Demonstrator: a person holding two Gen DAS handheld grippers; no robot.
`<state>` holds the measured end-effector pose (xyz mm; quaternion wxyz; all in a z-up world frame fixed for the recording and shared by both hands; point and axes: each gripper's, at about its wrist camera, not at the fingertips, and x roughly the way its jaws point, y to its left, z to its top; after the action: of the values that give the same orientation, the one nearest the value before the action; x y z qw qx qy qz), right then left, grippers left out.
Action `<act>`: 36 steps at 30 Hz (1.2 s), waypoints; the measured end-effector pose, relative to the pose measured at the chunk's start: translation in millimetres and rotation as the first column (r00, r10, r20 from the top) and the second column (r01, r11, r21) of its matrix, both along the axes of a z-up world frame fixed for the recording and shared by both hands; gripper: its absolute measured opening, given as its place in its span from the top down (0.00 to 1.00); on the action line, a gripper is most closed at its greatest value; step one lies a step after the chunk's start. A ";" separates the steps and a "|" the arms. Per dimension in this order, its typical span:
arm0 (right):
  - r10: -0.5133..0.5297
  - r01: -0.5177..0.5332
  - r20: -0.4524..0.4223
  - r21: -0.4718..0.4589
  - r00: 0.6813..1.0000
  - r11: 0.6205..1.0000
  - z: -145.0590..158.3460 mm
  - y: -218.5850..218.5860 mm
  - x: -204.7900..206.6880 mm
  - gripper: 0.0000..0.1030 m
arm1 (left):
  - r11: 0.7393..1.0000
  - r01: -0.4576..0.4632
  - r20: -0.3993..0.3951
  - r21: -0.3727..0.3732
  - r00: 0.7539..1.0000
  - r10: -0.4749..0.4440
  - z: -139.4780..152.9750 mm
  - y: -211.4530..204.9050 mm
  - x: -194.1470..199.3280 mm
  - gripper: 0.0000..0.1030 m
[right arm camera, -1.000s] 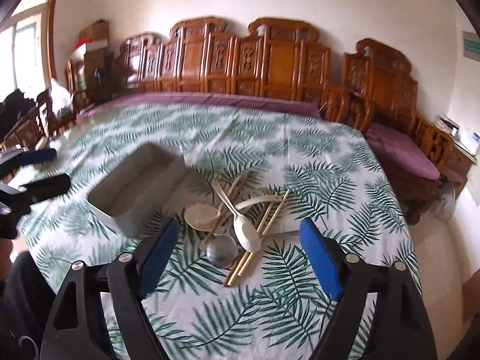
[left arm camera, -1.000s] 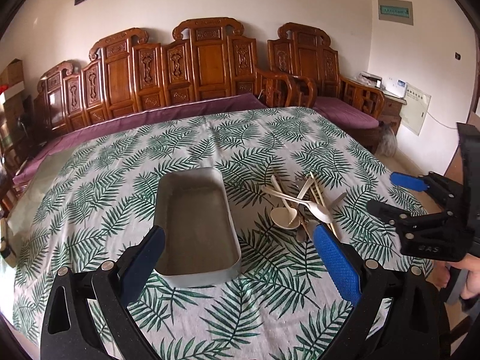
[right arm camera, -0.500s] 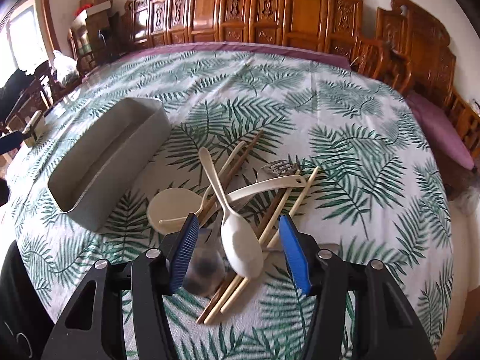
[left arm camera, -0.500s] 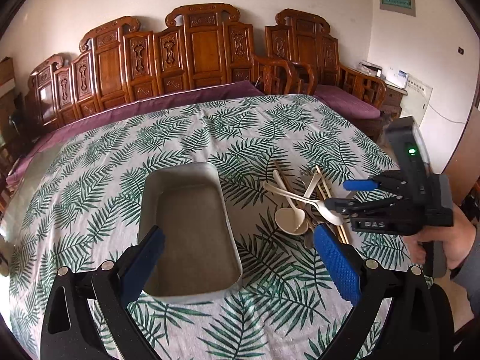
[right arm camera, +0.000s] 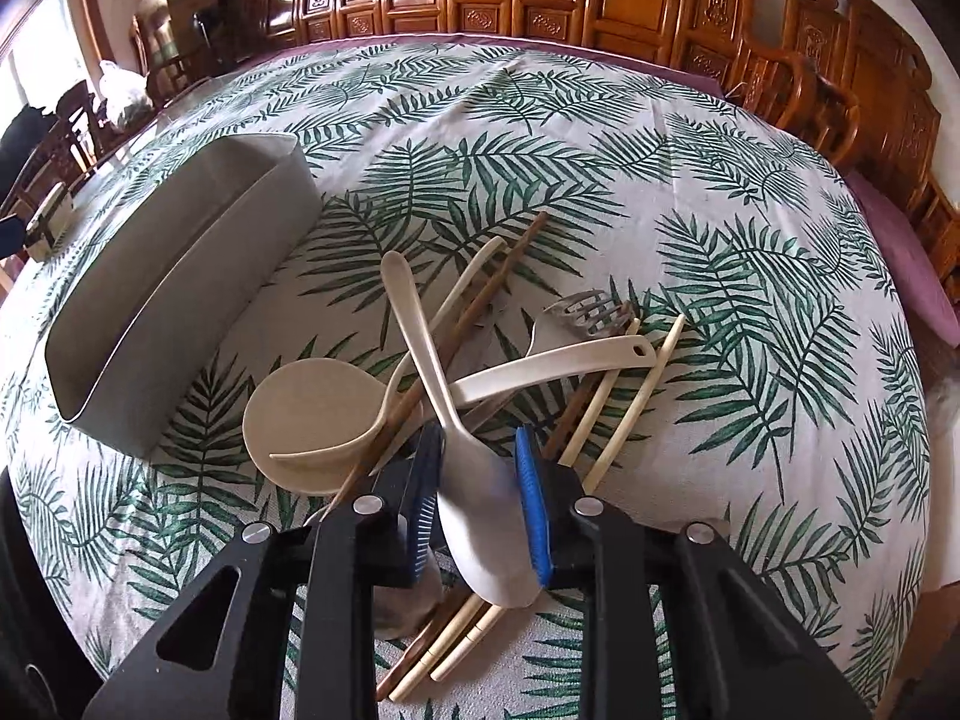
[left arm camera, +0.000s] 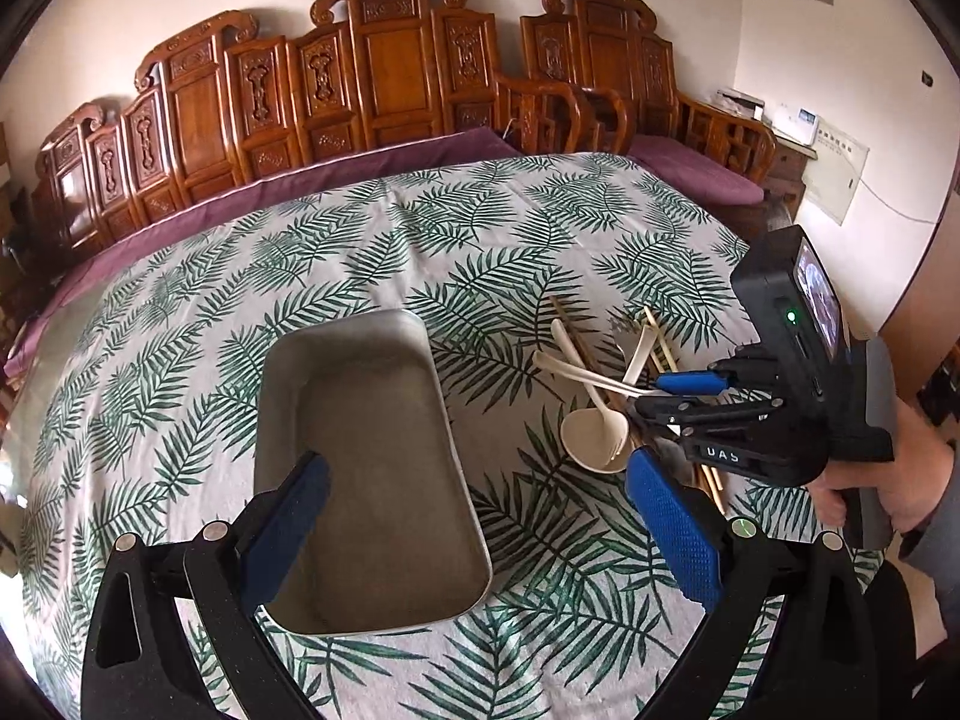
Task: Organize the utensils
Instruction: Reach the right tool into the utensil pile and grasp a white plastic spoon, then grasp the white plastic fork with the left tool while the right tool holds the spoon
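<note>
1. Straddling the bowl of a pale spoon (right arm camera: 480, 516), the right gripper (right arm camera: 480, 498) sits low over the utensil pile with its blue pads close on either side; its jaws have just been closing, and the right pad looks to touch the bowl's edge, though a firm clamp cannot be told.
2. Under and around that spoon lies a tangle — a round cream ladle (right arm camera: 312, 420) to its left, a second cream spoon handle (right arm camera: 558, 363) crossing beneath, a grey fork (right arm camera: 585, 315) behind, dark wooden chopsticks (right arm camera: 480, 306) and light bamboo chopsticks (right arm camera: 624, 396) running under the gripper.
3. A small metal spoon (right arm camera: 408, 600) is mostly hidden below the left finger.
4. The left gripper (left arm camera: 474, 516) hangs above the near end of the grey tray (left arm camera: 360, 360), jaws wide apart and holding nothing.
5. The tray stands empty on the leaf-print tablecloth (left arm camera: 420, 240), just left of the pile.
6. Carved wooden chairs (left arm camera: 384, 66) line the table's far side — well apart from the work.
7. A person's hand (left arm camera: 882, 498) grips the right tool's handle.
</note>
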<state>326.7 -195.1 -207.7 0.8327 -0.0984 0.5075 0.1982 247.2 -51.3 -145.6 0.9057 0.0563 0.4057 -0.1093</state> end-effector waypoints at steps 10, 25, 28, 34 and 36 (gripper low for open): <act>-0.093 0.093 -0.005 0.037 0.996 0.995 6.2 -27.4 3.9 0.76 | 1.000 0.015 -0.027 0.013 1.000 -0.015 -3.3 -18.0 6.9 0.07; -0.153 0.158 -0.049 0.139 0.987 0.978 4.3 -69.3 -9.0 0.96 | 0.998 0.062 -0.106 0.001 0.992 -0.062 -31.3 -69.5 45.1 0.17; -0.147 0.150 -0.030 0.158 0.989 0.976 8.6 -71.6 -13.1 0.96 | 0.998 0.053 -0.135 -0.016 0.989 -0.055 -39.4 -71.9 56.3 0.22; -0.156 0.155 -0.006 0.172 0.988 0.973 12.8 -79.2 -25.8 0.96 | 0.998 0.049 -0.200 -0.040 0.978 -0.056 -58.6 -75.4 76.3 0.44; -0.146 0.145 -0.005 0.136 0.989 0.980 10.7 -77.0 -26.2 0.96 | 0.997 0.050 -0.225 -0.051 0.973 -0.060 -65.6 -78.6 83.0 0.53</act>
<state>300.5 -272.1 -197.0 0.8510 -0.0043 0.4967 0.1706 330.3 -129.9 -211.2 0.8513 0.0344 0.5018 -0.1489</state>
